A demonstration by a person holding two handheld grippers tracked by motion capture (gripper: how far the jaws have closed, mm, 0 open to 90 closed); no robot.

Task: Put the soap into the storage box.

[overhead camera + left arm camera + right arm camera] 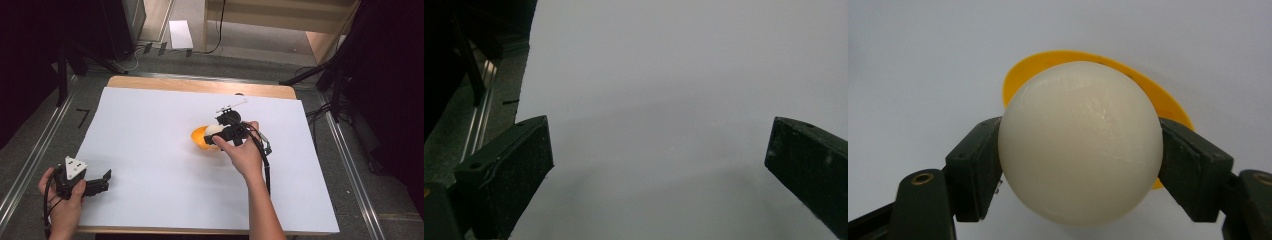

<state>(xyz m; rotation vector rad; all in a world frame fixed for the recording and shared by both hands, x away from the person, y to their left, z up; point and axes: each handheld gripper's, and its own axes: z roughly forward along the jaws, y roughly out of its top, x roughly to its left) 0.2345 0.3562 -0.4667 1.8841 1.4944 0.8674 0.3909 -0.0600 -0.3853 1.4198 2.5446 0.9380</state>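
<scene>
- The right gripper (223,131) is clamped on a cream-white ball (1080,142); in the right gripper view one black jaw presses each flank of the ball at about its widest line.
- The ball sits directly between those jaws, with an orange bowl (1168,102) straight behind it along the line of the jaws. Whether the ball already rests in the bowl or hangs just over it, I cannot tell.
- In the high view the ball (214,129) shows against the orange bowl (198,138), a little right of the middle of the white sheet (150,120) that covers the table.
- A ball has no long axis, so the grip angle matters little; what counts, I judge, is that the ball lies over the bowl's hollow and not its rim before any release.
- The left gripper (102,181) rests near the sheet's near-left corner, well apart from ball and bowl, its jaws spread wide with nothing between them.
- The right hand (245,152) is far nearer, so the coming move looks to be its own.
</scene>
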